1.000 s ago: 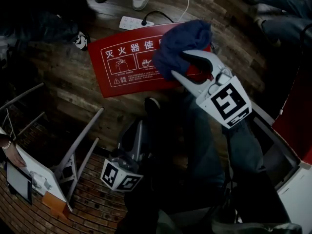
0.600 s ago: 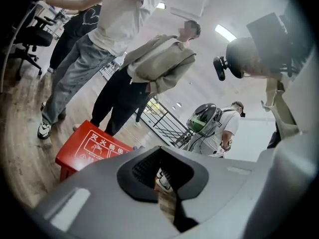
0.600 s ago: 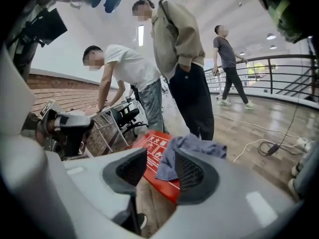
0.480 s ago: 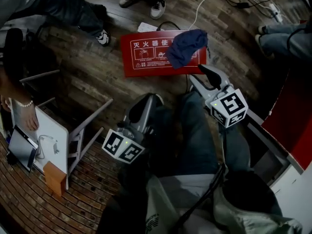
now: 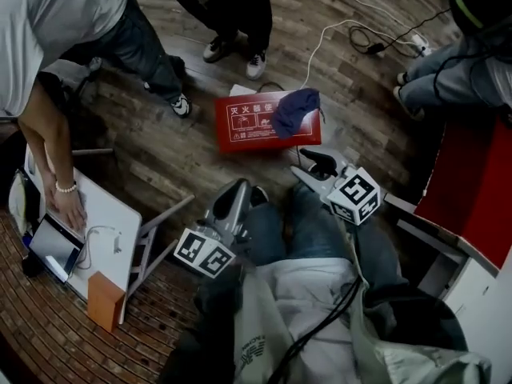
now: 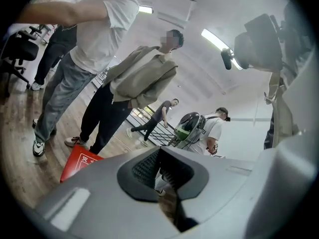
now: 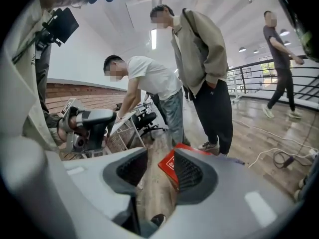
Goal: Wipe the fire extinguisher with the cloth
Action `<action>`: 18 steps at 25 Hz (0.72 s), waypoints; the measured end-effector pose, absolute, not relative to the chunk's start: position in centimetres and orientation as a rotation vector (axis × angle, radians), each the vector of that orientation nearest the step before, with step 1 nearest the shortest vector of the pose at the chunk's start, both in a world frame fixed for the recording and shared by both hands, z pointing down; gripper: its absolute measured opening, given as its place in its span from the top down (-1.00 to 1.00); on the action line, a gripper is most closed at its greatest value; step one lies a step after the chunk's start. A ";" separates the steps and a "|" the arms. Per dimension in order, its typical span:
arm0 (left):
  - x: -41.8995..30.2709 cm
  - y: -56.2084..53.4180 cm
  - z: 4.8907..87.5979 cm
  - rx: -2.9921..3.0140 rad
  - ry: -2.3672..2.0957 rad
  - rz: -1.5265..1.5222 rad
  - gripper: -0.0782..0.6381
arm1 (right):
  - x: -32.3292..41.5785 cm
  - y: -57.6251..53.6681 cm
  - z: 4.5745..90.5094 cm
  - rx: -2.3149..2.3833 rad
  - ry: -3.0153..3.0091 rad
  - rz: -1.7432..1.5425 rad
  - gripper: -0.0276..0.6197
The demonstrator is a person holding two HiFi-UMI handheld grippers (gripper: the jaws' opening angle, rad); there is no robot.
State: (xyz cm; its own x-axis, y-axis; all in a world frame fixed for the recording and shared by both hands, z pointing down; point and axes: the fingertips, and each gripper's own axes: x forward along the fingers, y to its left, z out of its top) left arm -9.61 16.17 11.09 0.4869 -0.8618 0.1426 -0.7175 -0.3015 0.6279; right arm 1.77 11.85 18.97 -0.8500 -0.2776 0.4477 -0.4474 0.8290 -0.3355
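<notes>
Both grippers have lifted away from the floor since 1 second ago, and the red fire extinguisher box with the blue cloth now looks smaller and farther off in the head view. Back then the cloth was right at the tips of the right gripper. Now it lies crumpled over the 3 o'clock end of the box, well apart from both grippers. Box and cloth lie on the wooden floor at 12 o'clock from the person's legs.

On the right gripper the fingers are spread and have just been closing a little, with nothing between them. Its own view shows only floor and a corner of the box through the gap. At 8 o'clock from it hangs the left gripper, pointing toward 1 o'clock. Its fingers are pressed together at the tips and pinch nothing.

At 9 o'clock a white surface carries a tablet, and a person's hand rests beside the tablet. An orange box sits by the surface's near corner. Another person in dark trousers stands at 12 o'clock, beyond the red box.
</notes>
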 end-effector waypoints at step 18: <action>-9.7 18.1 -0.5 2.327 -1.288 -0.376 0.77 | 5.9 18.2 2.3 0.952 -2.890 0.380 0.91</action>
State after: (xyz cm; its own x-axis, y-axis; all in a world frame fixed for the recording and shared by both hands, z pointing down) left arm -9.70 18.08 -0.53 0.5265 -0.8499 -0.0196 -0.7268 -0.4620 0.5083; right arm 5.92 18.23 2.30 -0.8045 -0.5751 0.1480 -0.5939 0.7768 -0.2096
